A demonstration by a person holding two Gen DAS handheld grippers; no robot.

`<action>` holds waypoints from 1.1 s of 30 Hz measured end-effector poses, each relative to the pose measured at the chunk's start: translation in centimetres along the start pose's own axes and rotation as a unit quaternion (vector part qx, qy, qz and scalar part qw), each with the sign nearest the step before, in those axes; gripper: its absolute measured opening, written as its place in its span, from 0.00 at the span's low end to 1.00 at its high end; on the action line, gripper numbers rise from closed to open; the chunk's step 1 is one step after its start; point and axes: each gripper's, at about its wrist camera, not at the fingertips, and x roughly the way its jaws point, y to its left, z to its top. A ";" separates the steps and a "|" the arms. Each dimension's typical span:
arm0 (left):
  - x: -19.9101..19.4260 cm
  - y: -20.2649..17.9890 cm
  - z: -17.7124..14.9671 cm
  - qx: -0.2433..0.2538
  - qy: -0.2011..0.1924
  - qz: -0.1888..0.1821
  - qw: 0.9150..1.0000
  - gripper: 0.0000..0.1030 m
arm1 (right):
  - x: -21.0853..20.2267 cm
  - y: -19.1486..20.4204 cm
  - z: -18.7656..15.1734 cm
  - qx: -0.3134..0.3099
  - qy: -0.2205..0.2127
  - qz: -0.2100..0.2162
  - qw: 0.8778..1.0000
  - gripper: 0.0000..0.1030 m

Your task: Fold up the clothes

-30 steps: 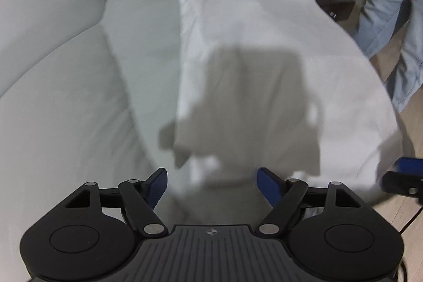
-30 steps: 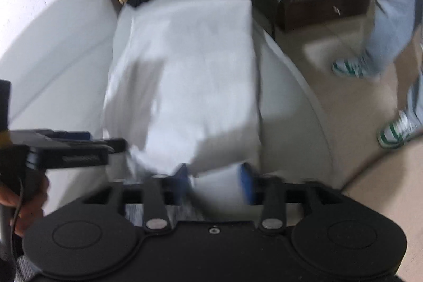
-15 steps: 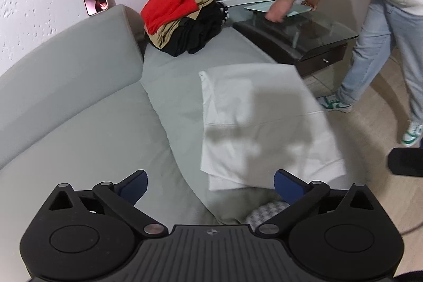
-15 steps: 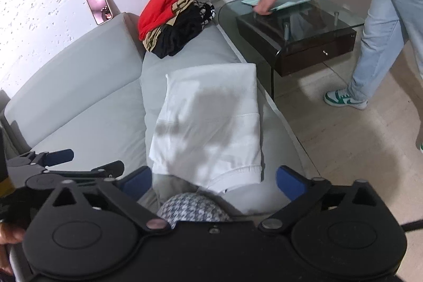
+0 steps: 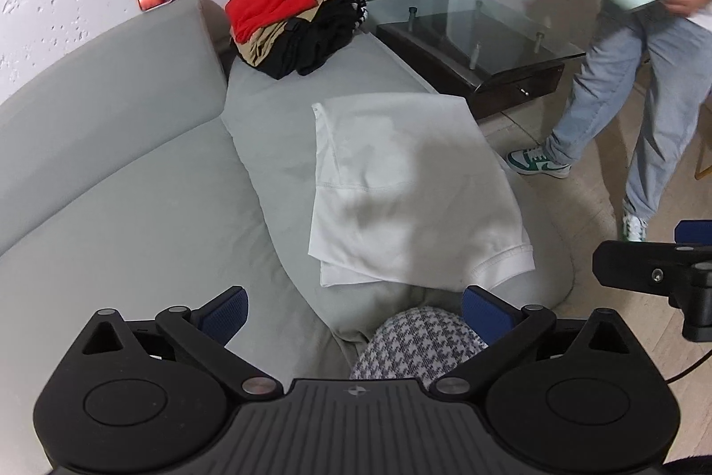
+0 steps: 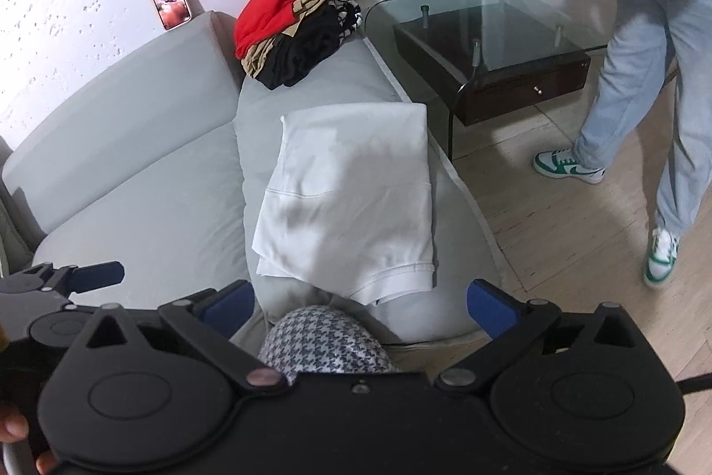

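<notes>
- The folded white garment (image 5: pixel 409 190) lies flat on the grey sofa (image 5: pixel 133 172), near its front edge.
- The left gripper (image 5: pixel 353 308) hangs above the sofa, its jaws wide and holding nothing.
- The right gripper (image 6: pixel 360 303) is beside it, jaws also wide and empty.
- A pile of red, tan and black clothes (image 6: pixel 289 25) sits at the far end of the sofa.
- A houndstooth cloth (image 5: pixel 418 346) shows just below the garment.

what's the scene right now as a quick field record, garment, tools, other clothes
garment: white folded garment lying flat on grey sofa
left tool: open, above the sofa, holding nothing
right tool: open, holding nothing
other clothes: pile of red, tan and black clothes at the sofa's far end
bystander: person in jeans by glass table
</notes>
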 end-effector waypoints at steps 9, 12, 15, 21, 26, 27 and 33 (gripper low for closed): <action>0.2 -0.1 -0.2 -0.003 -0.001 0.007 1.000 0.99 | 0.3 -0.3 -0.2 -0.002 -0.003 -0.007 1.000 1.00; 0.1 -0.2 -0.1 -0.003 -0.002 0.003 1.000 0.99 | 0.2 -0.4 -0.1 -0.002 -0.003 -0.010 1.000 1.00; 0.1 -0.3 -0.2 -0.001 -0.003 0.001 1.000 0.99 | 0.2 -0.3 -0.1 -0.002 -0.004 -0.013 1.000 1.00; 0.6 -0.3 -0.3 0.001 0.000 0.005 1.000 0.99 | 0.5 -0.2 -0.3 -0.004 0.001 -0.010 1.000 1.00; 1.3 -0.6 -0.4 0.007 0.005 0.012 1.000 0.99 | 0.9 -0.2 -0.4 -0.007 0.006 -0.010 1.000 1.00; 1.4 -0.6 -0.4 0.008 0.008 0.011 1.000 0.99 | 1.1 -0.3 -0.4 -0.007 0.008 -0.010 1.000 1.00; 2.1 -0.8 -0.4 0.008 0.015 0.003 1.000 1.00 | 1.6 -0.6 -0.5 -0.002 0.014 -0.011 1.000 1.00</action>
